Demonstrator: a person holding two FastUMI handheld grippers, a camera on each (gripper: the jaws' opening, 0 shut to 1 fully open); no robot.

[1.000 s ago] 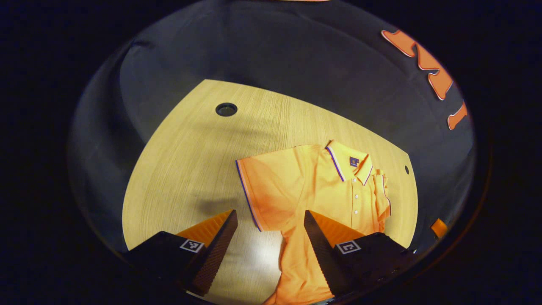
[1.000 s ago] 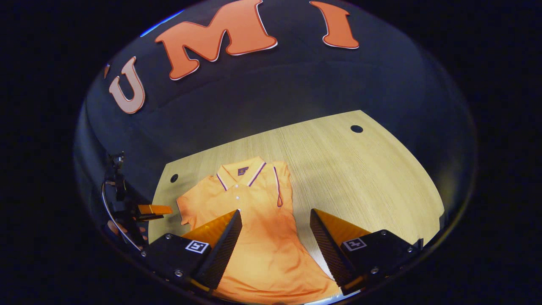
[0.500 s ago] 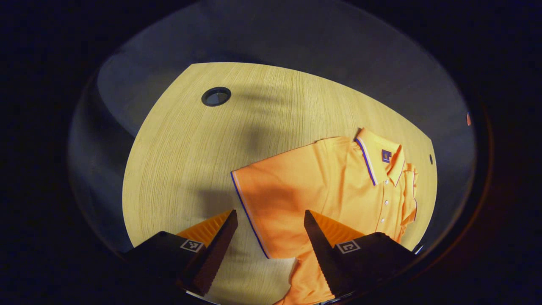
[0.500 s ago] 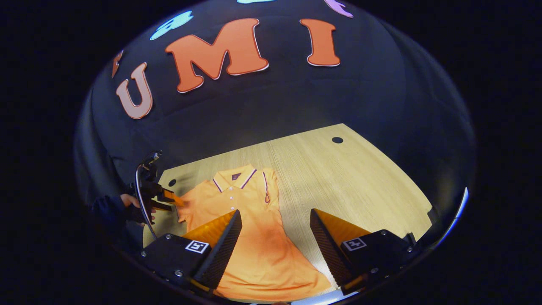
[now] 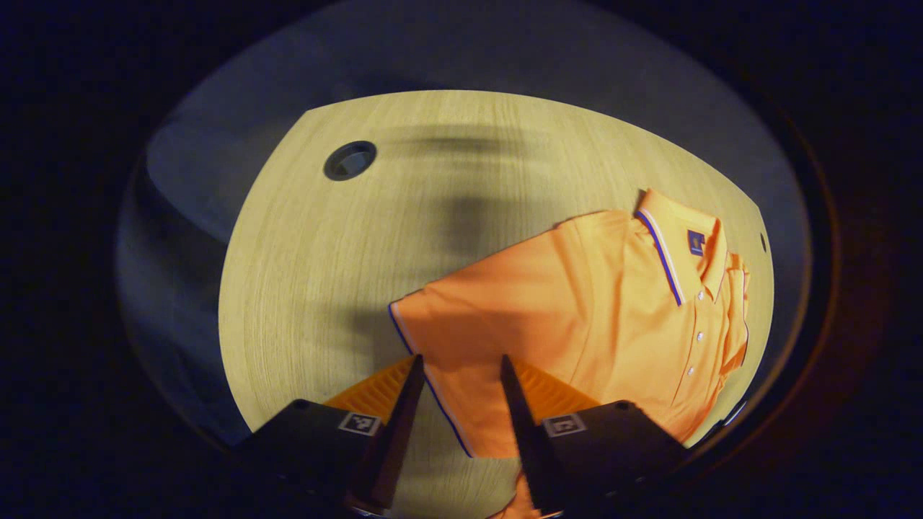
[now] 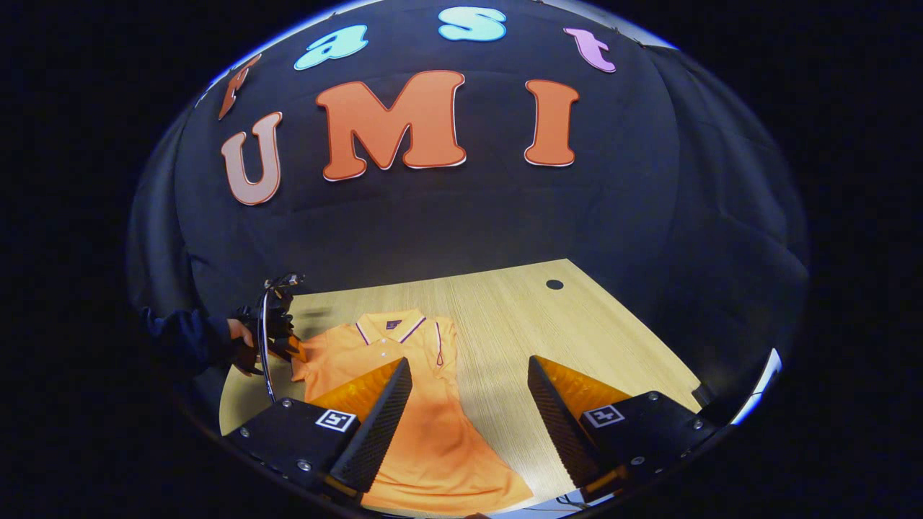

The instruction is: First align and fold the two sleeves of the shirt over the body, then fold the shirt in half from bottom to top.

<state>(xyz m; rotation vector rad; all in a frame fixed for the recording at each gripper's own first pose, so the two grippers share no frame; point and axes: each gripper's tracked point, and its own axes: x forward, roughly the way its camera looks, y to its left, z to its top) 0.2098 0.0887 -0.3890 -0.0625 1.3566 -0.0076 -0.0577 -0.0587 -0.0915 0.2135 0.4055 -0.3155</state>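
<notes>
One orange polo shirt [image 5: 598, 317] lies flat on a pale wooden surface [image 5: 346, 245], collar [image 5: 674, 249] toward the dark cloth wall. In the left gripper view the shirt spreads from the centre out to 3 o'clock, and its unfolded sleeve [image 5: 461, 339], edged with a dark stripe, reaches toward 6 o'clock. The left gripper [image 5: 456, 364] sits at 6 o'clock with its jaws partly open, one finger on each side of the sleeve's striped cuff; whether they touch the cloth cannot be told. A round hole [image 5: 350, 159] in the surface shows at 11 o'clock.

In the right gripper view the shirt [image 6: 404, 404] lies from the centre down to 6 o'clock. The sleeve at the shirt's 3 o'clock side [image 6: 443, 346] is already folded over the body. The right gripper [image 6: 469, 364] hangs above the shirt's lower half with its jaws wide apart, holding nothing. At 9 o'clock a hand [image 6: 241, 342] in a dark sleeve holds the left gripper [image 6: 292, 347] at the unfolded sleeve's edge.
</notes>
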